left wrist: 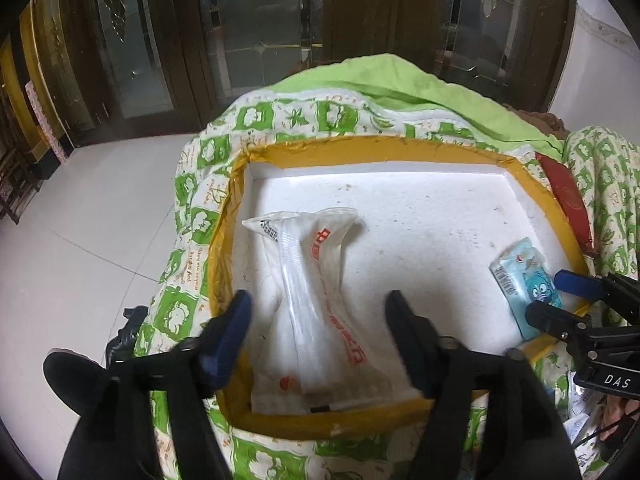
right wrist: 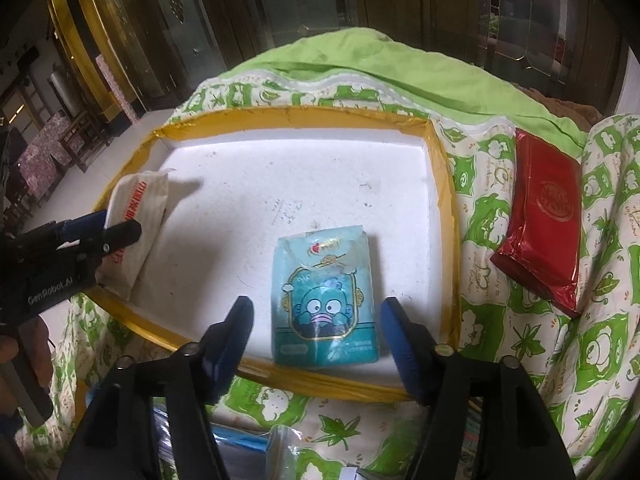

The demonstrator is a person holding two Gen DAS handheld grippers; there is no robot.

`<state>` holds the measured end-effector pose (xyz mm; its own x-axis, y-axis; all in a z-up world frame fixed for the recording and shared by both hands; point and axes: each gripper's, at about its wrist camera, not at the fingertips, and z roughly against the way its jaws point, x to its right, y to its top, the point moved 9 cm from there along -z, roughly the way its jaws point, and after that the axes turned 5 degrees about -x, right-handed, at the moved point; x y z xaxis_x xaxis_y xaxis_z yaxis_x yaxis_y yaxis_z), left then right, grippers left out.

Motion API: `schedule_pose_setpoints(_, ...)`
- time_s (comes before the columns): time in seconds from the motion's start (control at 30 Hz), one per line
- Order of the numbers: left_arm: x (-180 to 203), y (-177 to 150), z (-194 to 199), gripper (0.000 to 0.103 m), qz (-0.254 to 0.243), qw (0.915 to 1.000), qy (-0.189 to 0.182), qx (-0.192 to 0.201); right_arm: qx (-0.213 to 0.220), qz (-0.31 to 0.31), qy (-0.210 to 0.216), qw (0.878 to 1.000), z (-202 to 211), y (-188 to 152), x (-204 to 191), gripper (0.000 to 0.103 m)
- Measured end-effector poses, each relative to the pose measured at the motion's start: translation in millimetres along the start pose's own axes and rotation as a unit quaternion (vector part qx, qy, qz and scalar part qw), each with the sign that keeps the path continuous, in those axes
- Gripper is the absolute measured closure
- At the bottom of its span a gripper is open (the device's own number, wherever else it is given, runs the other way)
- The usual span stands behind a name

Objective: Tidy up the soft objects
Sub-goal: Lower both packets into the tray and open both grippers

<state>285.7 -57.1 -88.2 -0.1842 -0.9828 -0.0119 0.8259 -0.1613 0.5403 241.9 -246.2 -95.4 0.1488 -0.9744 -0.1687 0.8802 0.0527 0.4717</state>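
Note:
A white tissue pack with red print [left wrist: 312, 300] lies in the left part of a white foam tray with a yellow taped rim [left wrist: 400, 146]. My left gripper [left wrist: 318, 304] stands open astride it, and neither pad touches it. A blue cartoon tissue pack [right wrist: 324, 300] lies near the tray's [right wrist: 280, 114] front right edge, between the open fingers of my right gripper [right wrist: 316, 308], whose pads are clear of it. Each view also shows the other side: the right gripper [left wrist: 556, 298] over the blue pack [left wrist: 524, 276], and the left gripper [right wrist: 116, 226] over the white pack [right wrist: 136, 216].
The tray rests on a green and white quilt [right wrist: 500, 320]. A red foil pack [right wrist: 548, 216] lies on the quilt right of the tray. More packets [right wrist: 240, 444] show below the tray's front edge. Pale tiled floor [left wrist: 80, 220] and dark glass doors [left wrist: 256, 40] lie beyond.

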Motion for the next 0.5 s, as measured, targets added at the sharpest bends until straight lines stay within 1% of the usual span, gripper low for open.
schedule_pose_setpoints(0.03,1,0,4,0.025,-0.001,1.0,0.003,0.007,0.005,0.001,-0.001,1.0,2,0,-1,0.027)
schedule_pose_setpoints(0.13,2,-3,11,0.023,0.001,0.9999,0.002,0.014,0.03,0.008,-0.004,1.0,14,2,-3,0.024)
schedule_pose_setpoints(0.2,1,-5,16,0.023,0.006,0.9998,0.0,0.018,0.047,0.011,-0.005,0.999,22,3,-5,0.018)
schedule_pose_setpoints(0.27,0,-8,23,0.02,0.015,0.9995,-0.003,0.026,0.06,0.015,-0.005,0.998,29,4,-7,0.013)
schedule_pose_setpoints(0.37,-3,-14,37,0.014,0.036,0.9984,-0.008,0.043,0.074,0.021,-0.002,0.997,38,3,-11,0.01)
schedule_pose_setpoints(0.5,-5,-26,51,0.012,0.06,0.9961,-0.017,0.062,0.08,0.024,0.003,0.996,44,-1,-16,0.009)
